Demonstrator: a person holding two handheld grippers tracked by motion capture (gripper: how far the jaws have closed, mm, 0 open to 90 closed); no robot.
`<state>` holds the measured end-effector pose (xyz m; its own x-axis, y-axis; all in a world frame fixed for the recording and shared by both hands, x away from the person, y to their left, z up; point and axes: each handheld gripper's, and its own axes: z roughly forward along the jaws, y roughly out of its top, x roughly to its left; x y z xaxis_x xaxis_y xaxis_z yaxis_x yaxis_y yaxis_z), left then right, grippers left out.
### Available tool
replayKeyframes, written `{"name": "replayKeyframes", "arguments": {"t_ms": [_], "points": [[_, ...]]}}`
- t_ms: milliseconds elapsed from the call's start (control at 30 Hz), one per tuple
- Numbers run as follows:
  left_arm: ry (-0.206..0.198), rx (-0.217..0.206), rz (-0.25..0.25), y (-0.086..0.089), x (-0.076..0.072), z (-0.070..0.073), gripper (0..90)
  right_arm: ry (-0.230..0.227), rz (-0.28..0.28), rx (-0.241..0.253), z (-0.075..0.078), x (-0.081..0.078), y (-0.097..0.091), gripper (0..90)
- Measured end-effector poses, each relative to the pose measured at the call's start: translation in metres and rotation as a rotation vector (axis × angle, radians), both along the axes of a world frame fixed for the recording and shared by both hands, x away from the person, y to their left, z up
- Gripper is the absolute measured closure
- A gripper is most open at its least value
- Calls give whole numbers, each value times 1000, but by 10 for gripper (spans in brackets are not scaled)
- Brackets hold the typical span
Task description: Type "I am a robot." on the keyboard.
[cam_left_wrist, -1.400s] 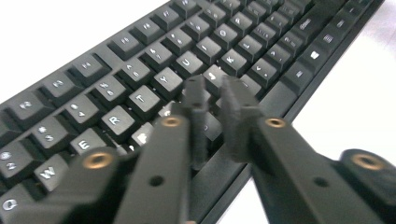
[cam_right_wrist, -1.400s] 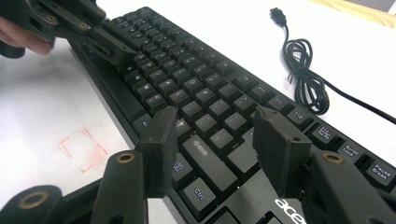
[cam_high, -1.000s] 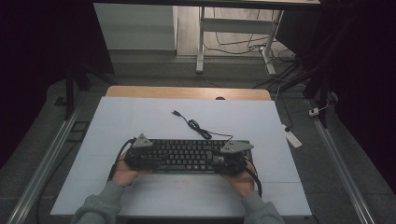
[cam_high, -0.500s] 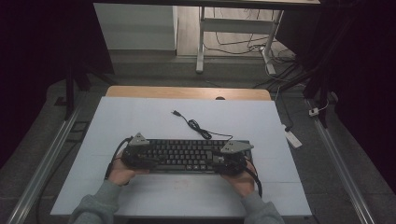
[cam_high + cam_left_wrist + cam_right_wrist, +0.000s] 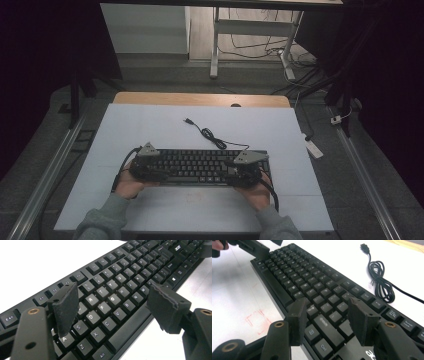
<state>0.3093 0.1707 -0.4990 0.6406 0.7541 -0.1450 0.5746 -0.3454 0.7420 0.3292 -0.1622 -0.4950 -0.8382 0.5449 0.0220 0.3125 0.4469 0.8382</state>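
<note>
Black keyboard lies flat on the white worktop, near the front edge, long side across. Its cable runs off the back edge in a loose coil, plug end lying free on the worktop.

Left gripper sits at the keyboard's left end; its fingers have just been opening and now stand wide, over the key rows, not pressing the board as far as the left gripper view shows.

Right gripper at the right end, fingers set mid-width astride the front edge by the lower keys; actual contact can't be told.

Faint red square mark on the worktop just beside the keyboard.
</note>
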Motion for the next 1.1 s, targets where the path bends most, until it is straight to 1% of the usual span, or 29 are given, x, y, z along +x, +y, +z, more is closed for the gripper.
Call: {"name": "replayKeyframes", "arguments": {"t_ms": [33,133,233,367,500,567,700,767,833,900,933,1100], "points": [[-1,1,-3,0,0,0,258,1,3,5,0,1,2,499],[-1,2,-3,0,-1,0,258,6,9,-8,1,3,7,499],[-3,2,-6,0,-1,1,258,10,12,-9,2,5,14,499],[-3,0,-6,0,-1,1,258,19,3,-17,2,10,23,502],[1,2,0,1,-1,0,259,28,16,-11,1,15,32,501],[-1,2,1,1,-1,1,259,30,15,-22,2,16,36,507],[-4,-3,4,3,-1,1,259,34,22,-23,3,19,43,526],[-4,-1,3,3,-1,1,260,32,27,-31,2,21,46,543],[-2,1,4,3,-1,1,259,34,31,-43,2,23,49,569],[-2,1,3,3,-1,1,259,39,35,-45,1,24,52,623],[-2,0,3,2,-1,1,259,38,36,-53,2,25,53,647],[-3,2,1,2,-1,1,259,53,58,-74,0,31,59,824]]}}
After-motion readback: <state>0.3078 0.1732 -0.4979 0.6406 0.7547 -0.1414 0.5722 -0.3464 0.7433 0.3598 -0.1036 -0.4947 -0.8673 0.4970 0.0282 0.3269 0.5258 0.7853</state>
